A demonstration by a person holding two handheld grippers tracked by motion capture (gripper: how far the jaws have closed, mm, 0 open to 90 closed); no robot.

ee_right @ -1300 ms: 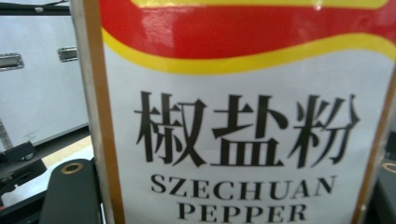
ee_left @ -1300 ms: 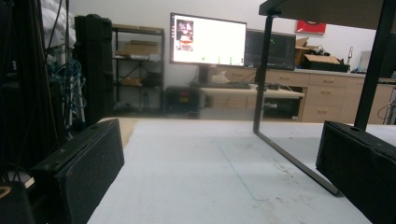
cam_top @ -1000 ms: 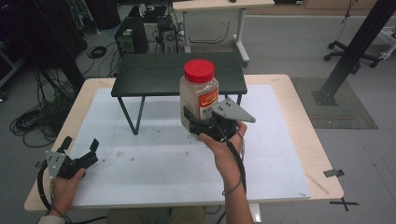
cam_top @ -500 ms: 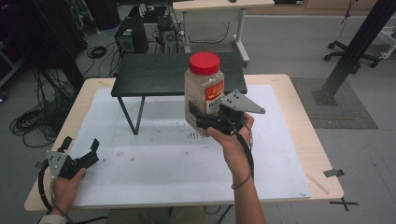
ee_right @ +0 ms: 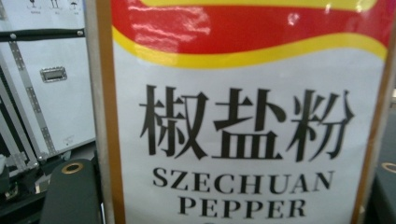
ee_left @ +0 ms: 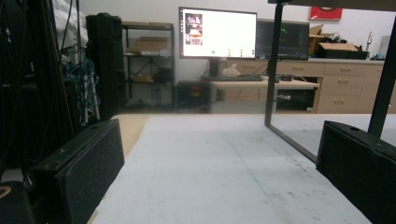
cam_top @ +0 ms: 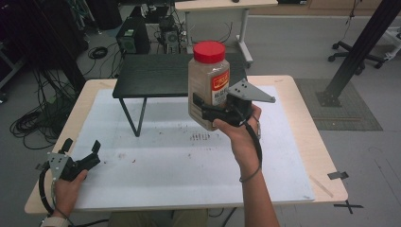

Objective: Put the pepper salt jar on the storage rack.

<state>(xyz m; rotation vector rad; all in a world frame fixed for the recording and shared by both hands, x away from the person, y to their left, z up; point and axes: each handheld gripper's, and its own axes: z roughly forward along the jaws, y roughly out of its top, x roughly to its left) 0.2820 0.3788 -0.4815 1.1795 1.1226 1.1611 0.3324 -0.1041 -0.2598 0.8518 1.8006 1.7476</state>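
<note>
We see pepper jar [cam_top: 207, 85], red lid [cam_top: 209, 51] on top, upright, lifted clear of table, in front of black stand [cam_top: 161, 75]. Label in right gripper view reads SZECHUAN PEPPER [ee_right: 243, 191]. Right gripper [cam_top: 215, 112] clamped on jar's lower half, jaws either side. Left gripper [cam_top: 85, 158] low at near left corner of white mat [cam_top: 189, 161], jaws apart, nothing between. We note brown specks [cam_top: 199, 137] on mat below jar.
</note>
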